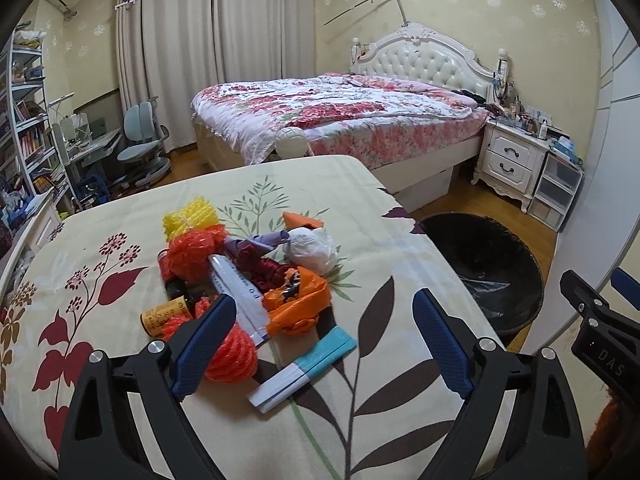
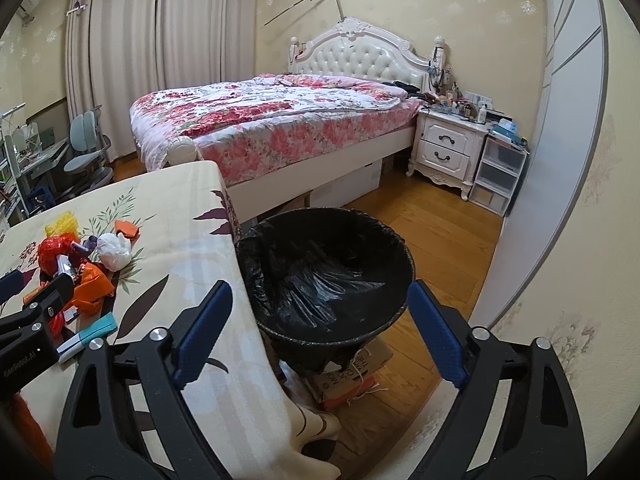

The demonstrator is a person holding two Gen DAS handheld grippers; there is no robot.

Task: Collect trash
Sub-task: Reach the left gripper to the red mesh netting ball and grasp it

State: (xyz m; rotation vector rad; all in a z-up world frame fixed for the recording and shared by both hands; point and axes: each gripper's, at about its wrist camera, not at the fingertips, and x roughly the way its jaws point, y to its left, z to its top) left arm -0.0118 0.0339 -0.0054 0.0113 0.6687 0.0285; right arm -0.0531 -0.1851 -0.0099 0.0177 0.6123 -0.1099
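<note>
A pile of trash lies on the leaf-patterned table [image 1: 400, 240]: yellow foam net [image 1: 190, 218], orange-red net [image 1: 194, 254], white crumpled bag [image 1: 314, 250], orange bag [image 1: 298, 300], white and blue box [image 1: 302, 368], small brown bottle [image 1: 164, 316]. My left gripper [image 1: 324, 344] is open and empty just above the near side of the pile. A black-lined trash bin [image 2: 326, 276] stands on the floor right of the table. My right gripper [image 2: 320, 332] is open and empty over the bin's near rim. The bin also shows in the left wrist view [image 1: 484, 268].
A bed [image 2: 280, 120] with a floral cover stands behind the table. A white nightstand [image 2: 448, 148] and plastic drawers [image 2: 500, 180] are at the right wall. A desk, chair [image 1: 142, 144] and bookshelf [image 1: 28, 120] are at the left. A cardboard box [image 2: 352, 376] sits under the bin.
</note>
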